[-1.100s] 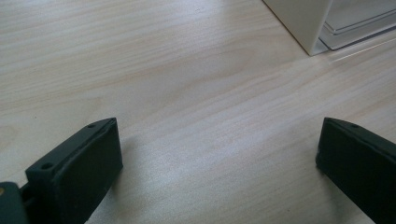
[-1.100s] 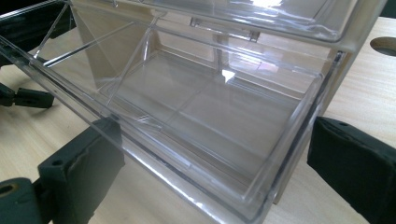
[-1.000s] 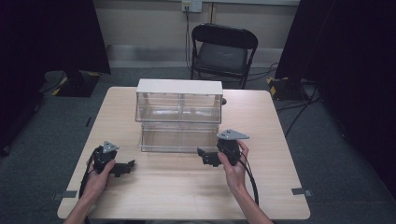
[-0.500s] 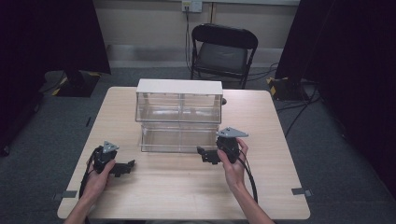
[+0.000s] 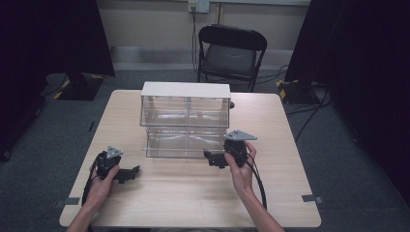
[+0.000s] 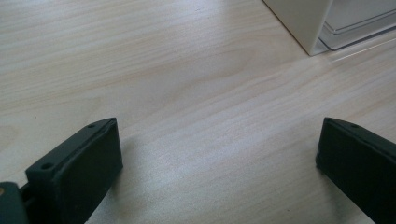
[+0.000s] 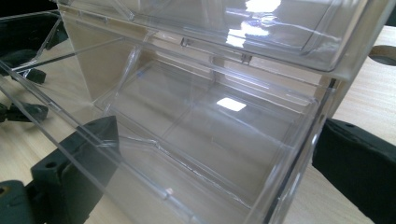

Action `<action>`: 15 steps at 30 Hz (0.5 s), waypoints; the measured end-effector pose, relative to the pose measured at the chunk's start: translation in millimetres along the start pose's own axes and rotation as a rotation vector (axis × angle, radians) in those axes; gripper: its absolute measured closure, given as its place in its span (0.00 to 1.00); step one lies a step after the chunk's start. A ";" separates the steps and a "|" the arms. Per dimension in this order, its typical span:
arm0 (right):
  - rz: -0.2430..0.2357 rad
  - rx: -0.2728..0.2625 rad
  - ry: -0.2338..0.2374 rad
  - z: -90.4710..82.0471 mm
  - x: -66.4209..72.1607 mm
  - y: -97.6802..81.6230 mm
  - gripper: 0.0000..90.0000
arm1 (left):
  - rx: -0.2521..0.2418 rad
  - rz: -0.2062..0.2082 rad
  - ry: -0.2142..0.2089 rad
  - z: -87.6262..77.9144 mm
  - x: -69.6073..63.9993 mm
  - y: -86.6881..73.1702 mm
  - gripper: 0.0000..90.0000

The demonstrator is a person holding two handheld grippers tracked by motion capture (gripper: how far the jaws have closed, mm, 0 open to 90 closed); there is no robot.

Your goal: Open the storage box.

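Now, at a pale wood surface (image 5: 193,193), I hold a tool in each hand before a clear plastic drawer unit (image 5: 186,121) with a white top, which stands at the middle of the surface, toward 12 o'clock from me. Its lower drawer (image 5: 183,142) is pulled out toward me; the upper one looks pushed in.

My right tool (image 5: 216,159) sits at the drawer's front corner, at about 1 o'clock from my right hand (image 5: 240,169). In the right gripper view its black jaws stand wide apart, one on either side of the drawer's clear front wall (image 7: 154,172), clamped on nothing. My left tool (image 5: 126,174) rests low at 9 o'clock, well apart from the unit, jaws spread wide over bare wood.

I judge the drawer light, stiff and slick: thin hard plastic, glossy, likely to slip under the pads and to crack if squeezed hard. The front wall or its top lip looks the best hold, taken squarely so the drawer runs straight and does not jam.

The drawer seems empty, though glare and reflections blur its floor and dividers. Whether the jaws touch the wall I cannot tell. The unit's back and the far edge of the surface behind it are hidden.
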State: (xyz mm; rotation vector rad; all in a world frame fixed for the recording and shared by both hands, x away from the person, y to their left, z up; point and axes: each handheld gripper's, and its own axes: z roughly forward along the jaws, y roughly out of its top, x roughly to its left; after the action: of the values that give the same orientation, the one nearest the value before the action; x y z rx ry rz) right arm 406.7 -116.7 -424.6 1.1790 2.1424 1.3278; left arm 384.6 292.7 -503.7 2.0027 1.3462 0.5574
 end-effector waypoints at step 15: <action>0.009 -0.007 -0.014 2.9 -1.4 4.3 0.00 | 0.000 0.000 0.000 0.0 0.0 0.0 0.00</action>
State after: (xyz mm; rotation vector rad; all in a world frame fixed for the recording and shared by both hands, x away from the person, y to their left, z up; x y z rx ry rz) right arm 411.4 -115.2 -422.5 1.1928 2.1234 1.3255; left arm 384.6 292.7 -503.7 2.0026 1.3462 0.5573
